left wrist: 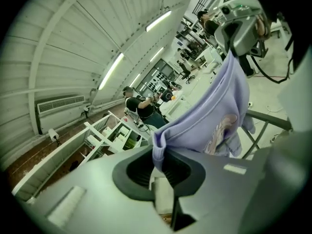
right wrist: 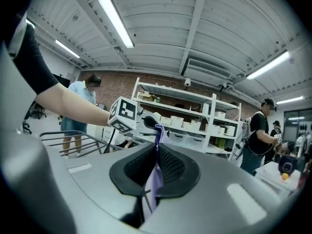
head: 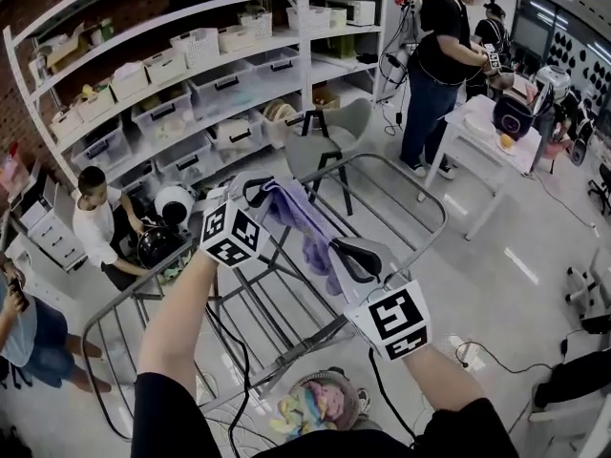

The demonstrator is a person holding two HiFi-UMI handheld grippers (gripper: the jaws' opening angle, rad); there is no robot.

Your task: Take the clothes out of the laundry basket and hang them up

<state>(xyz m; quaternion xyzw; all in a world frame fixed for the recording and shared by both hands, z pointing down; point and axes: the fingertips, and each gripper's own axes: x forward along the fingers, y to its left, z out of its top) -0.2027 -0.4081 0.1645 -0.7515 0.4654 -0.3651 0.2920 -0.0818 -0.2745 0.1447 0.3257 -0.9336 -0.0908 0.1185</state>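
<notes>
Both grippers clamped on one purple garment (head: pixel 304 229), stretched between them over the drying rack (head: pixel 440 219).

Left gripper (head: pixel 252 190): jaws closed on a bunched edge of the garment. Its own view shows the cloth pinched in the jaw gap (left wrist: pixel 163 172) and the rest of the garment (left wrist: pixel 214 116) running up and away to the right gripper (left wrist: pixel 241 29). A pale printed patch shows on the cloth.

Right gripper (head: pixel 349 257): jaws together on a thin fold of the same garment (right wrist: pixel 155 175). In its view the fabric goes straight out to the left gripper (right wrist: pixel 146 123).

Head view: garment sags slightly between the two grips and hangs above the middle rails of the rack. It runs from the left gripper, further out, to the right gripper, nearer the rack's near edge. Cannot tell if the cloth touches a rail. Rack lies open and flat, rails bare apart from this piece.

Laundry basket (head: pixel 355 396) sits on the floor below the rack's near edge, between the person's forearms, with multicoloured clothes (head: pixel 305 410) inside.

Around: white shelves (head: pixel 191 74) with bins behind the rack, a grey chair (head: pixel 329 136) at its far edge, a white table (head: pixel 482 132) at the right. Other people stand or crouch nearby.
</notes>
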